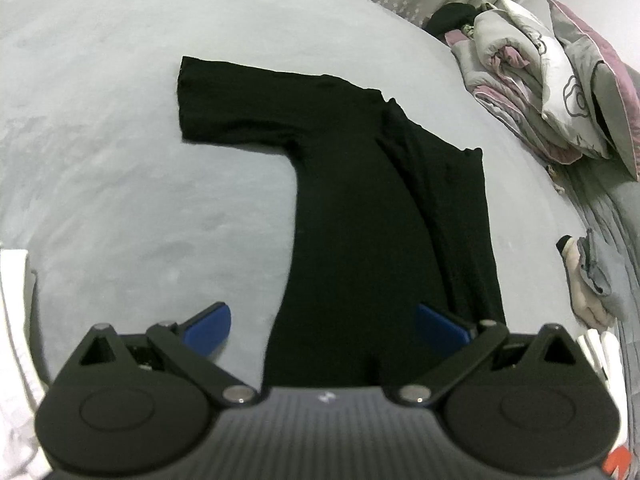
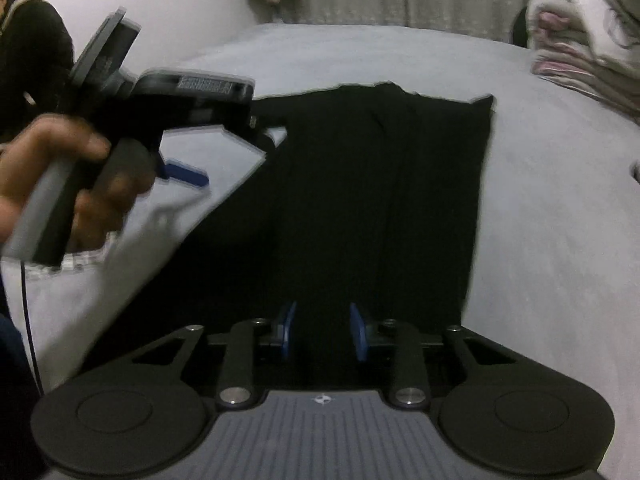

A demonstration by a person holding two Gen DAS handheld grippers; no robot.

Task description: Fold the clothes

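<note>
- Black T-shirt [image 1: 360, 200] lies flat on the grey bedspread [image 1: 120, 160]; I use it as my landmark.
- From my left wrist view, one sleeve of the shirt sticks out to the left, while its right side is folded inward over the body, giving a straight right edge.
- My left gripper [image 1: 324, 326] hangs over the shirt's near hem with its blue fingers [image 1: 208, 328] spread wide; one is over bare bedspread left of the shirt, the other over the fabric, and nothing is pinched.
- My right gripper [image 2: 323, 330] sits above the shirt's near end, jaws narrow but with a clear gap, and no cloth is caught between the blue pads [image 2: 289, 328].
- In my right wrist view, which is blurred, the person's left hand [image 2: 64, 184] holds the other gripper left of the shirt.
- Folded quilts and pillows [image 1: 560, 88] are stacked well beyond the shirt's right side.
- A small heap of clothes [image 1: 592, 280] lies right of the shirt, apart from it.
</note>
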